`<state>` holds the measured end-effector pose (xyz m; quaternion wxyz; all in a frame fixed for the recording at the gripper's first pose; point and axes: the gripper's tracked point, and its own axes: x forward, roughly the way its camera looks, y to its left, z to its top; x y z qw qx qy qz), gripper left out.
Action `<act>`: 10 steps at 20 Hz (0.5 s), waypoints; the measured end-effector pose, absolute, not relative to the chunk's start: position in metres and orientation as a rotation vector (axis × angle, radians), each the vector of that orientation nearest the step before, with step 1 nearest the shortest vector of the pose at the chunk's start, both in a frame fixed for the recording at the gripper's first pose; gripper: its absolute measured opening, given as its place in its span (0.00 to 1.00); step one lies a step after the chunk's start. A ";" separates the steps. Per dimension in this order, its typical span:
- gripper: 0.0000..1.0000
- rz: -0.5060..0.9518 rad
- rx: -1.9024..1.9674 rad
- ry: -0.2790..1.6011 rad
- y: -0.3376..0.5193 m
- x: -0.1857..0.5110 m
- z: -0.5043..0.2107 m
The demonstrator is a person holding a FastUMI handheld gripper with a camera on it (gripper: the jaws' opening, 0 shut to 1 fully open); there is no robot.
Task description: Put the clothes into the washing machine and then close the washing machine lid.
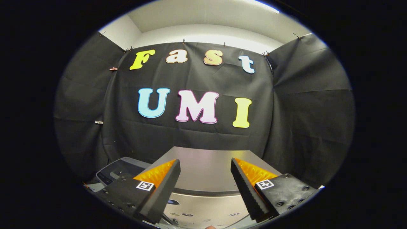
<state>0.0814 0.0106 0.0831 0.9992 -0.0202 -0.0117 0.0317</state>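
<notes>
Gripper (pixel 205 187): held with its two fingers spread wide apart, nothing between them; the fingers tapered to wedge shapes, with ribbed inner faces.
Finger mounts: each carried a small square black-and-white marker (pixel 145 185); the blocks behind them were bolted, with round screw heads showing.
Washing machine (pixel 203 203): directly beneath and just beyond the fingers, a pale grey body with a smooth, faintly glossy surface.
Washing machine lid (pixel 205 168): flat, metallic-looking panel seen between the fingers, stretching toward the far wall; it appeared to lie down flat, though the fingers cut off its near corners.
Control strip (pixel 203 215): a row of small dark marks on the near face, too small to make out.
Dark grey object (pixel 122 170): left of the machine, rounded corners, partly hidden behind the left finger; what it was could not be told.
Clothes: could not be made out.
Booth wall (pixel 302 121): black cloth, creased, clipped along the top at the far side.
</notes>
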 end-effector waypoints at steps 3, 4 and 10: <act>1.00 0.058 -0.032 -0.028 0.010 0.083 0.083; 1.00 0.058 -0.024 -0.028 0.010 0.083 0.082; 1.00 0.047 0.012 -0.008 0.007 0.085 0.069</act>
